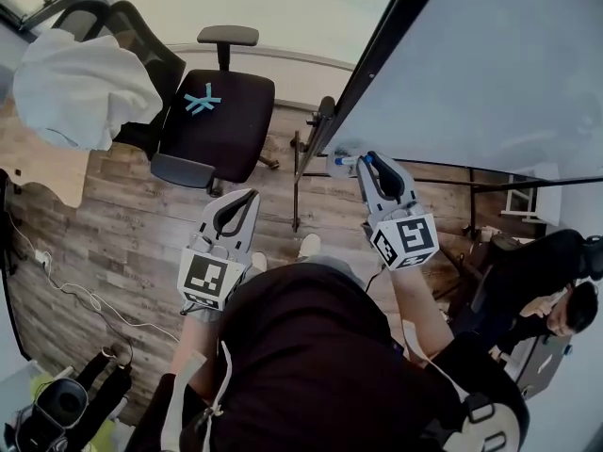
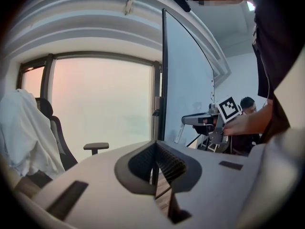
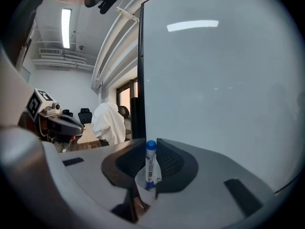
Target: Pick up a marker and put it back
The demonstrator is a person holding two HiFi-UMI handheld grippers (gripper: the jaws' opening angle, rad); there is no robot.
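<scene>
Right claw [image 3: 148, 149] clamping blue-capped marker [image 3: 150, 166] upright, whiteboard [image 3: 214, 80] just ahead, probably for putting back; left claw [image 2: 156, 151] idling, jaws pressed together, empty

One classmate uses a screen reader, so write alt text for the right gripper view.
The right gripper is shut on a white marker with a blue cap, held upright between its grey jaws. A large pale whiteboard fills the right side.

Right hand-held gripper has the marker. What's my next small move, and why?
Probably ease the right hand-held gripper toward the lower edge of the whiteboard without opening its jaws. It clamps the blue-capped marker beside the board, so putting it back is what remains; the left hand-held gripper is shut and empty.
</scene>
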